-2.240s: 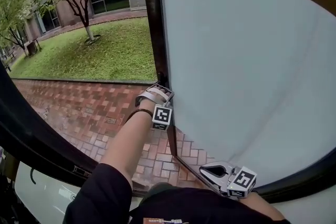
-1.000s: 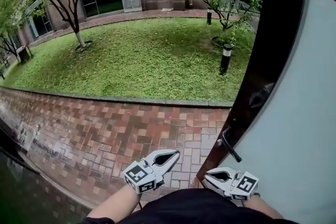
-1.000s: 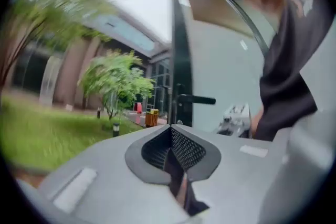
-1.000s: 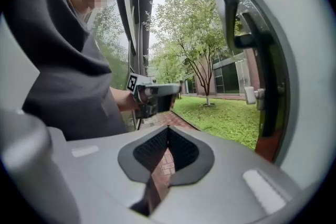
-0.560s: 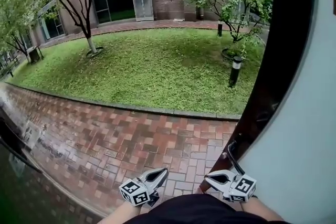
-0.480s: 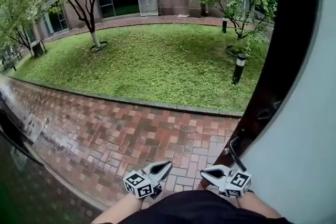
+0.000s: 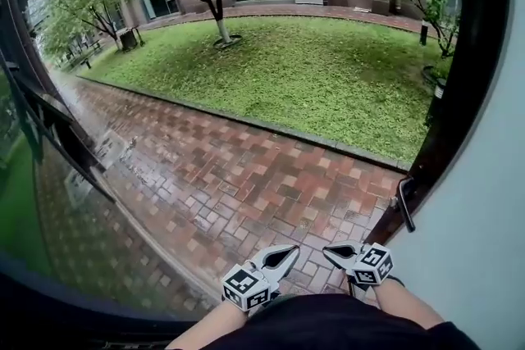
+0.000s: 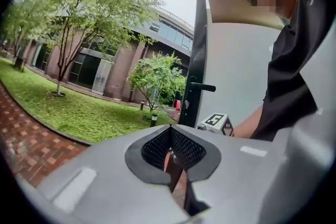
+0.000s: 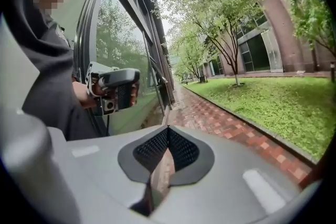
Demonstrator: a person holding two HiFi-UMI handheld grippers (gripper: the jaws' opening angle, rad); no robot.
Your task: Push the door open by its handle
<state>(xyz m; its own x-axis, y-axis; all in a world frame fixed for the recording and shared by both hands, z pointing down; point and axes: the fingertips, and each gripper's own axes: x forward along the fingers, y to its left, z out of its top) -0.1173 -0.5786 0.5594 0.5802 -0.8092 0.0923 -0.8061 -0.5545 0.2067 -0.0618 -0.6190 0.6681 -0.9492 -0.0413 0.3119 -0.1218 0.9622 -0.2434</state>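
Note:
The door (image 7: 484,201) stands swung open at the right of the head view, a pale panel with a dark edge. Its black lever handle (image 7: 406,205) sticks out from that edge. Both grippers hang low near my body, apart from the handle. My left gripper (image 7: 289,252) points up and right, shut and empty. My right gripper (image 7: 330,248) points left just below the handle, also shut with nothing in it. In the left gripper view the door (image 8: 236,60) and handle (image 8: 202,87) lie ahead past the shut left gripper (image 8: 170,131). My right gripper (image 9: 168,131) faces the brick path.
A wet red-brick path (image 7: 246,168) runs outside, with a lawn (image 7: 328,70), trees and a brick building beyond. A dark-framed glass panel (image 7: 49,201) stands at the left. A short lamp post (image 7: 437,86) is near the door's edge. A hand holds the left gripper (image 9: 116,86).
The left gripper has come off the door's edge and dropped back beside the right one near my body. The view has turned left, so the open door now sits at the far right.

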